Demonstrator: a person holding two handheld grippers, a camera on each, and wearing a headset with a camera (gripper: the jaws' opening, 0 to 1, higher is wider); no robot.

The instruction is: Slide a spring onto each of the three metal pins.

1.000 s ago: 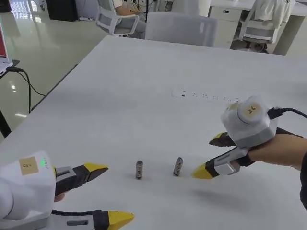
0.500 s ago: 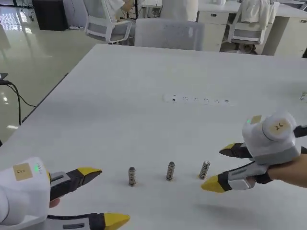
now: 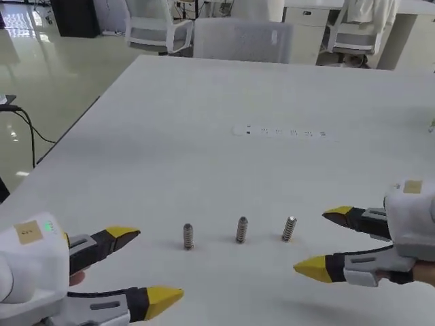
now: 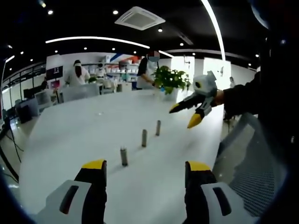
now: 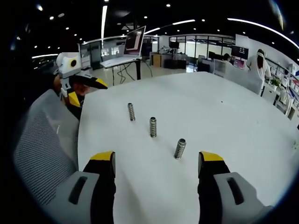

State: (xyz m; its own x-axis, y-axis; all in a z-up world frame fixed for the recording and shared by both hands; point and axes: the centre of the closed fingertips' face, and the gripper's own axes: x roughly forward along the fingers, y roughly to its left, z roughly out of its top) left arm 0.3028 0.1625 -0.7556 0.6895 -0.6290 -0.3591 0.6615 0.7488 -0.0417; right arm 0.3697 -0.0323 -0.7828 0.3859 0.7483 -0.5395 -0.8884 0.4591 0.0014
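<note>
**Head view.** On the white table [image 3: 238,88] three short metal pins stand in a row, each with a coil spring around it: the left pin [image 3: 188,236], the middle pin [image 3: 241,230] and the right pin [image 3: 289,229]. The right pin's coil leans a little, and the other two look upright. The left gripper [image 3: 146,265] hangs near the left pin, its yellow-tipped jaws spread wide with nothing between them. The right gripper [image 3: 321,241] sits just beside the right pin, jaws likewise apart and empty. A socket strip [image 3: 279,132] lies farther back, well apart from the pins.

**Left gripper view.** This gripper's own jaws stand wide and bare. The left pin [image 4: 124,156] is nearest, ahead and between them, and the other two recede in line behind it. The right gripper [image 4: 184,116] hovers beyond the far end of the row, agape.

**Right gripper view.** The right pin [image 5: 180,148] is closest, and its tilt is plain here. Whether the pin or only the coil leans, I cannot tell.

All three pins seem loaded, so what likely remains is seating the leaning coil. I would bring the right gripper in squarely over it. I would pinch the coil lightly near the top and press straight down along the pin, keeping the jaws clear of the middle pin. The left gripper should keep away from the row.
</note>
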